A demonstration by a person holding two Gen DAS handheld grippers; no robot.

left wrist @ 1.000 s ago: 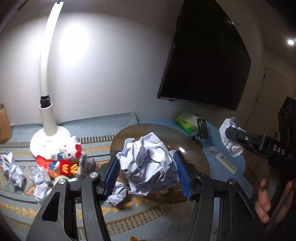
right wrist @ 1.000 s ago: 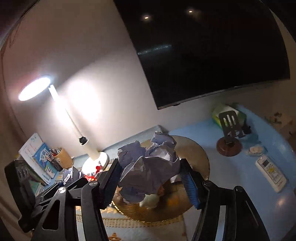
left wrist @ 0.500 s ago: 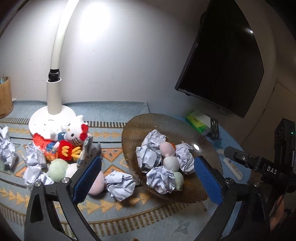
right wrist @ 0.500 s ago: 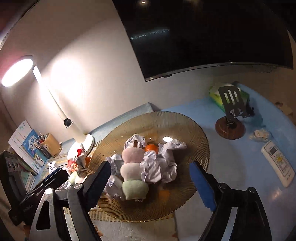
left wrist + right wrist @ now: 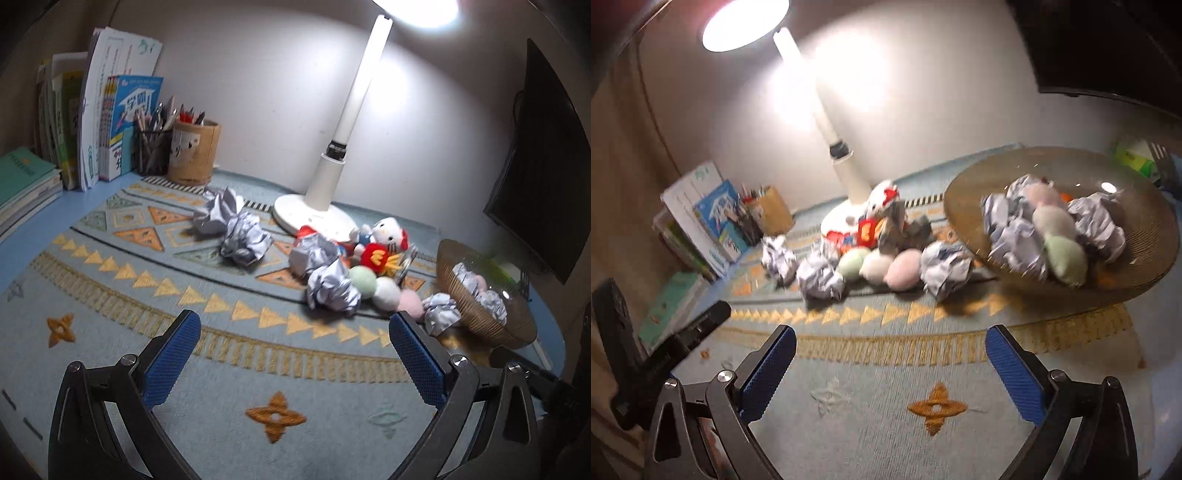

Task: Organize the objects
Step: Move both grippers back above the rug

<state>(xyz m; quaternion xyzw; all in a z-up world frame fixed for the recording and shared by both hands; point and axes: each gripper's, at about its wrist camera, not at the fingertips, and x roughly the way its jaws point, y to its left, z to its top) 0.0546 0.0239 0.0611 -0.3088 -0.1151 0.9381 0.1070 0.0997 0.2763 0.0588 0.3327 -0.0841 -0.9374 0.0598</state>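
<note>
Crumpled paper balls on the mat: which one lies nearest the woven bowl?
The crumpled white paper ball against the brown woven bowl's rim, beside the pink plush ball.

Both grippers angled downward, empty
Left gripper (image 5: 294,341) and right gripper (image 5: 891,354) are opening, jaws wide (nothing between them).

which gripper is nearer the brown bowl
Right. The right gripper has the brown bowl close ahead to its right; the left gripper sees it farther off, at far right.

Home study desk: books (image 5: 110,122), lamp (image 5: 332,162), pencils (image 5: 155,125).
</note>
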